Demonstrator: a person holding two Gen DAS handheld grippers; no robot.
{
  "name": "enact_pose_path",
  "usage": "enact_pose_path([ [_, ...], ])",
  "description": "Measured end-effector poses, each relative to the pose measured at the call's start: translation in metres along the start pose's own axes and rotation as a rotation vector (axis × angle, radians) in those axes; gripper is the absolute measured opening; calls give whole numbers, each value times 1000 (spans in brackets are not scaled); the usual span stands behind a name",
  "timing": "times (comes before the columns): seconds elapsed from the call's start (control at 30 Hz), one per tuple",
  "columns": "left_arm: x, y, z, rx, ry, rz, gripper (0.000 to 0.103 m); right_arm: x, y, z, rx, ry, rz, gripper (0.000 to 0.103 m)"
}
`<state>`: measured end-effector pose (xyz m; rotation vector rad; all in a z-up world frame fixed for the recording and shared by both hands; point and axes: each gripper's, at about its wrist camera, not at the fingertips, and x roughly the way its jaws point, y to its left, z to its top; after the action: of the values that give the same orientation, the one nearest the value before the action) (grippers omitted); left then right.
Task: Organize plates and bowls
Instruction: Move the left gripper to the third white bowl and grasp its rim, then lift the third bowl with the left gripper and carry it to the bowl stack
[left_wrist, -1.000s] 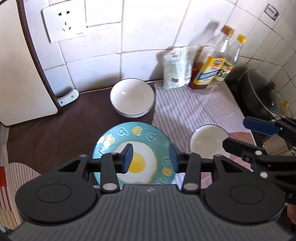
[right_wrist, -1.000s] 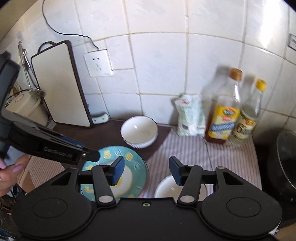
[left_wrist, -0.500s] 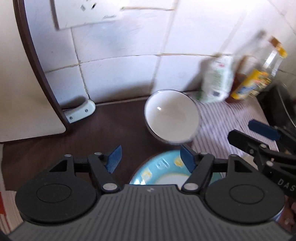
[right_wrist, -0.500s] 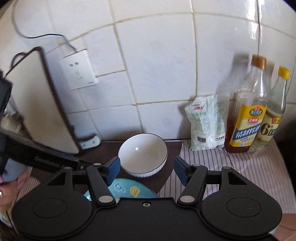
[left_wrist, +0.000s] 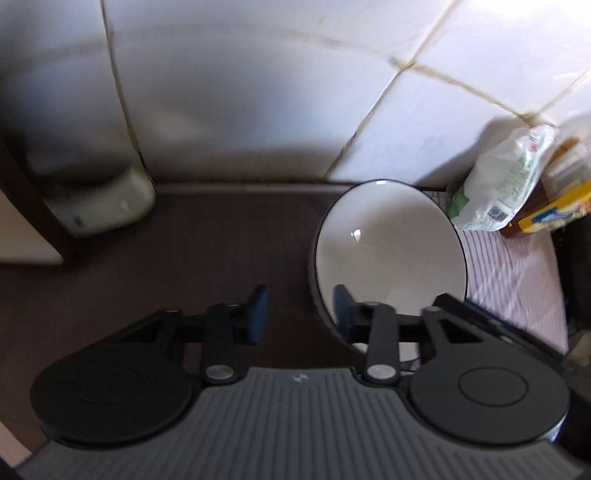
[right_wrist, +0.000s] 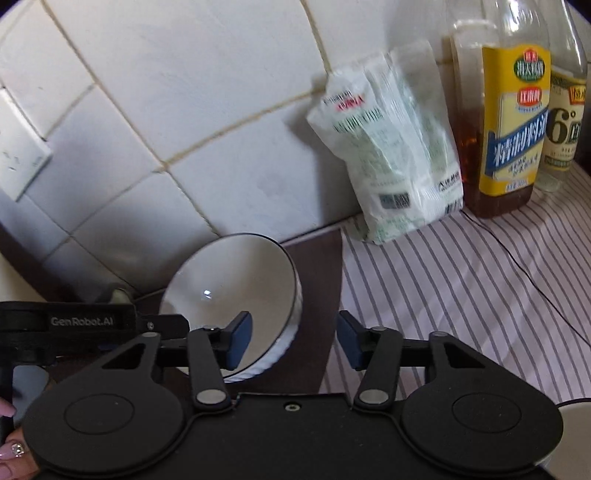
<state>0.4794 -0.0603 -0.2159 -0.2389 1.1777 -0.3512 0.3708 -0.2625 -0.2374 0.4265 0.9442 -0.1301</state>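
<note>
Bowl (right_wrist: 236, 291), white with a dark rim, sits on the dark counter below the tiled wall, at the left edge of the striped cloth (right_wrist: 461, 295). My left tongs (left_wrist: 300, 314) gape wide, straddling its near-left rim. My right tongs (right_wrist: 293, 338) gape wide too, left pad inside the bowl. Right of the bowl, a white bag (right_wrist: 388, 147), then two labelled bottles (right_wrist: 513, 122).
</note>
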Motion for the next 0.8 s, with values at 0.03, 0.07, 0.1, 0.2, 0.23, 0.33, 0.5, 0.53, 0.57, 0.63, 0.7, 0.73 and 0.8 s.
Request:
enact_pose_path([
  [0.03,3,1,0,-20,8,-24,20,4,-2,0,21,17,7,39],
  [0.07,5,0,1,-30,16,-43,12,8,-4,1,39,25,19,35],
  [0.1,6,-2,1,-32,21,-47,12,10,-3,1,50,30,33,26],
  [0.2,3,-11,0,-24,27,-19,12,18,2,3,45,40,17,20],
  [0.23,0,-13,-2,-27,25,-14,12,19,3,4,34,48,9,19],
  [0.33,-15,-20,-8,-32,14,-8,12,10,7,6,38,65,-16,16],
  [0.5,-41,-35,-22,-20,10,-21,12,-28,14,3,6,73,-52,16],
  [0.53,-46,-38,-26,-19,14,-18,12,-35,15,2,9,84,-61,16],
  [0.57,-51,-41,-30,-15,8,-19,12,-42,14,0,16,92,-62,16],
  [0.63,-61,-47,-37,-12,-2,-25,12,-58,13,-3,13,77,-55,16],
  [0.7,-73,-52,-44,-15,-15,-38,12,-75,11,-5,17,66,-44,16],
  [0.73,-79,-55,-47,-13,-23,-41,12,-82,10,-6,23,58,-38,16],
  [0.8,-92,-63,-54,-1,-39,-47,12,-96,8,-7,21,48,-27,16],
])
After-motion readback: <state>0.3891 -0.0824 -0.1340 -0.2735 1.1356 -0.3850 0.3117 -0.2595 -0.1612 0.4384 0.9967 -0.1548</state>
